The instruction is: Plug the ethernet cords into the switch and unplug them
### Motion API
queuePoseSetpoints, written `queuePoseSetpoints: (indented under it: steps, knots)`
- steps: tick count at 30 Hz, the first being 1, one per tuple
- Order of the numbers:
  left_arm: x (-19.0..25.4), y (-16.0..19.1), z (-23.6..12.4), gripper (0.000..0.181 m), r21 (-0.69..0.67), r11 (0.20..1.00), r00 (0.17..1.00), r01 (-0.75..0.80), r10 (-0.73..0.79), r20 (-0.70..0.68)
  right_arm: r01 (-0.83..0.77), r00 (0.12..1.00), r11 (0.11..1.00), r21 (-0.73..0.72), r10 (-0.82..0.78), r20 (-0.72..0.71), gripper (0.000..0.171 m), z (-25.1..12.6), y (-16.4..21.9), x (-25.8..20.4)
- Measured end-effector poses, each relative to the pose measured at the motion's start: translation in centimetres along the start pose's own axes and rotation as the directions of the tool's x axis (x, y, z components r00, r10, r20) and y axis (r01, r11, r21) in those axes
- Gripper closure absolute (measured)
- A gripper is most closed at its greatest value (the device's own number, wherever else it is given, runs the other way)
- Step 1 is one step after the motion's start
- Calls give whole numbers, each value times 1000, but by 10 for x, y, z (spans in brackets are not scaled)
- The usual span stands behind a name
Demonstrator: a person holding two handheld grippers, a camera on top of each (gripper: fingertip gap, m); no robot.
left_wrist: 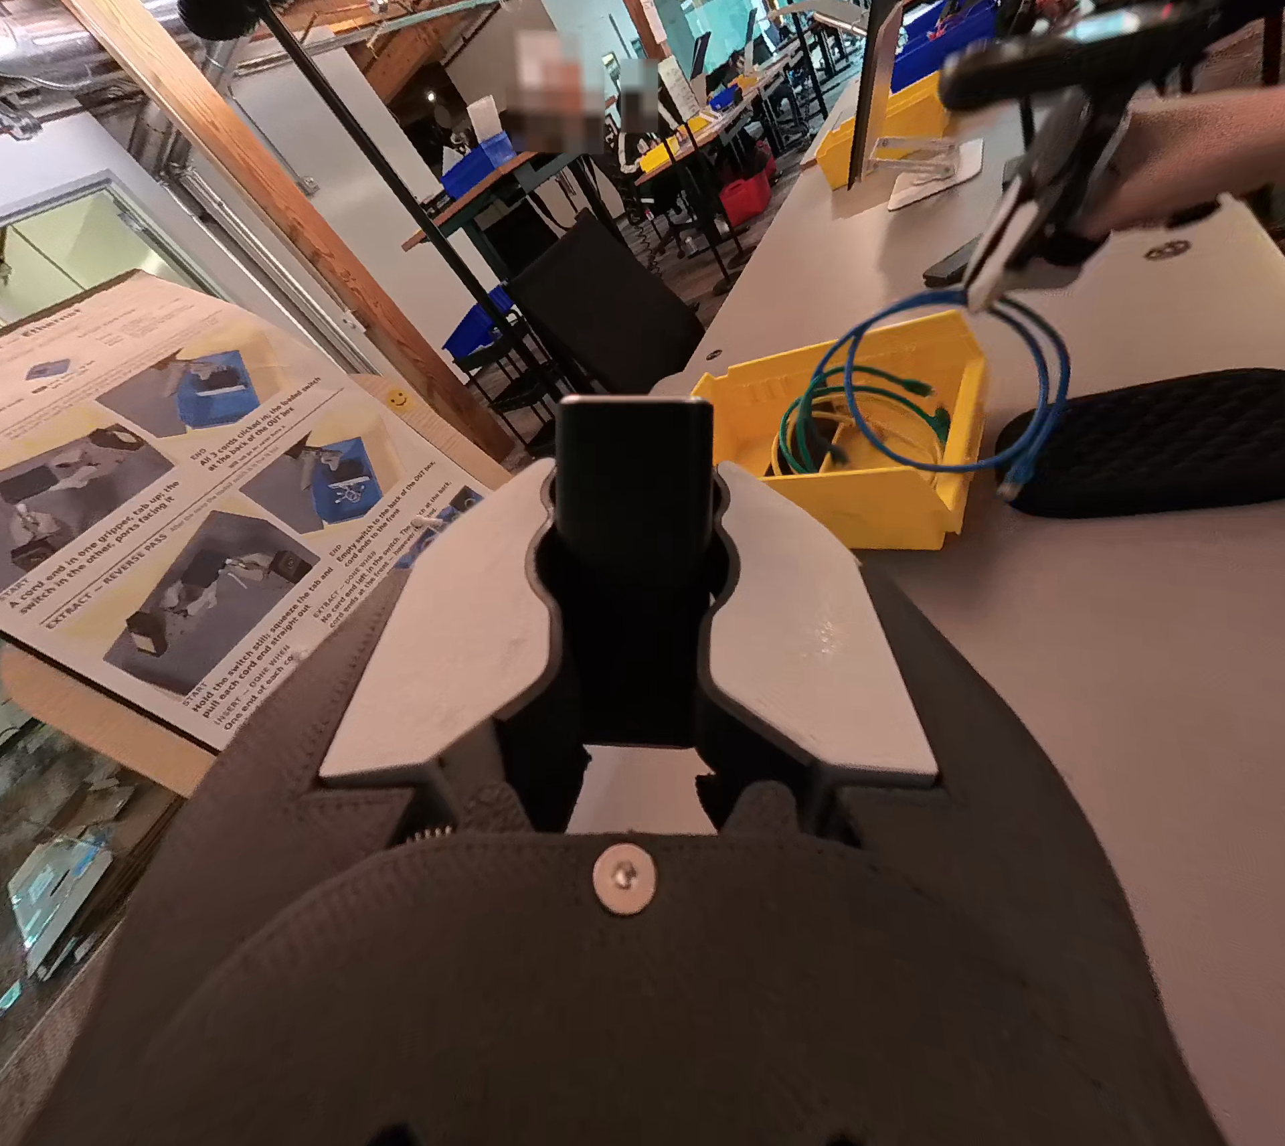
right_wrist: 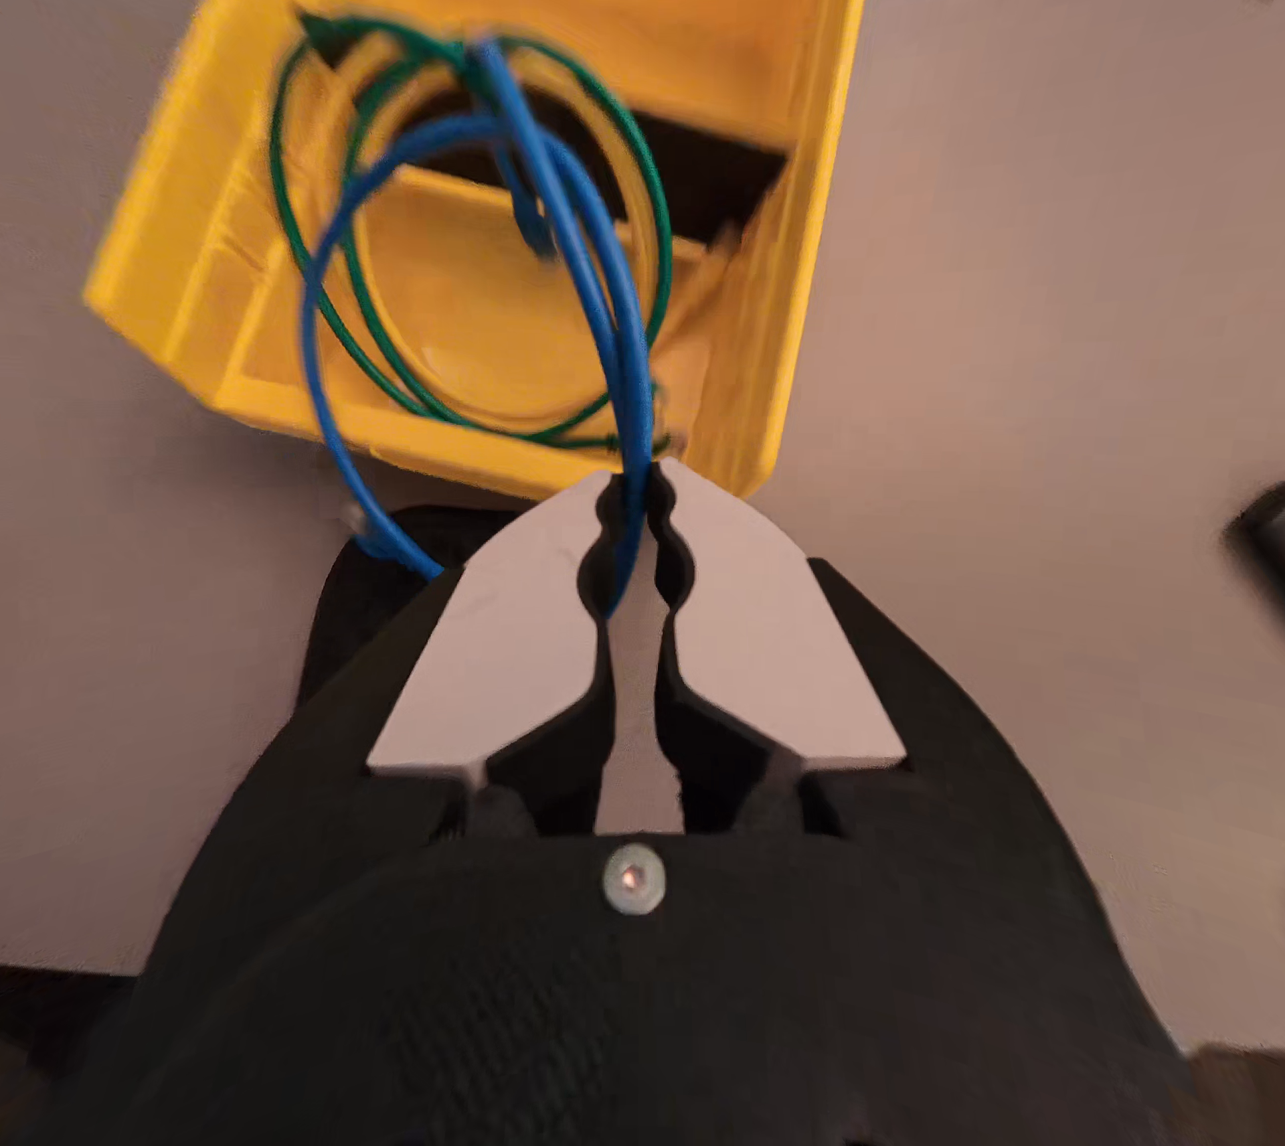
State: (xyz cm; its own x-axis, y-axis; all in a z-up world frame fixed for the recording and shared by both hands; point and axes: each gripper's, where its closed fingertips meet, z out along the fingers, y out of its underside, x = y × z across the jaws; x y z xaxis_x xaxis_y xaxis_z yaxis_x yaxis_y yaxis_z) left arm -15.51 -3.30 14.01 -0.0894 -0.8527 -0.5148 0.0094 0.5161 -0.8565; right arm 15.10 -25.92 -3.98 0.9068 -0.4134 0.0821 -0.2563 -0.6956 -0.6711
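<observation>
Your left gripper (left_wrist: pixel 634 487) holds the black switch (left_wrist: pixel 634 466) between its fingers, raised above the surface (left_wrist: pixel 1112 660). Your right gripper (right_wrist: pixel 636 473) has its fingers closed narrow on the blue cord (right_wrist: pixel 612 292), whose loops hang over the yellow bin (right_wrist: pixel 799 208) containing the green cord (right_wrist: pixel 292 194).

A blue cord (right_wrist: pixel 612 306) is seen looped above a yellow bin (right_wrist: pixel 820 208), in which a green cord (right_wrist: pixel 306 250) and a pale yellow cord (right_wrist: pixel 417 306) are coiled. The fingers (left_wrist: pixel 473 612) of both grippers are coloured light grey on black bodies. A black switch (left_wrist: pixel 634 473) is shown, and to the right a black pad (left_wrist: pixel 1168 438) is marked with a diamond mesh pattern. The table (left_wrist: pixel 1085 695) is rendered light grey.
</observation>
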Motion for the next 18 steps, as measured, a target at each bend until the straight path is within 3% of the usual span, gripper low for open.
queuePoseSetpoints:
  steps: [1,6,8,10,13,18]
  knots:
    - [0,0,0,144,-2,1000,1000,-7,7,5,107,994,992,64,-107,4,164,-12,-20,-4]
    - [4,-3,-1,144,12,1000,1000,-7,7,-18,491,868,841,226,-494,-46,164,-35,-94,-19]
    - [3,-5,-3,145,18,1000,1000,-10,10,-18,563,824,799,210,-561,-74,164,-30,-114,-17]
    - [3,-6,-5,145,24,1000,1000,-13,13,-21,609,764,746,270,-643,53,164,-21,-122,-39]
    - [0,-9,-8,144,38,999,1000,-10,11,-19,652,737,746,133,-665,120,164,21,-113,-34]
    - [-3,-15,-15,144,66,998,1000,-10,10,-10,583,812,795,-168,-573,106,161,100,-73,2]
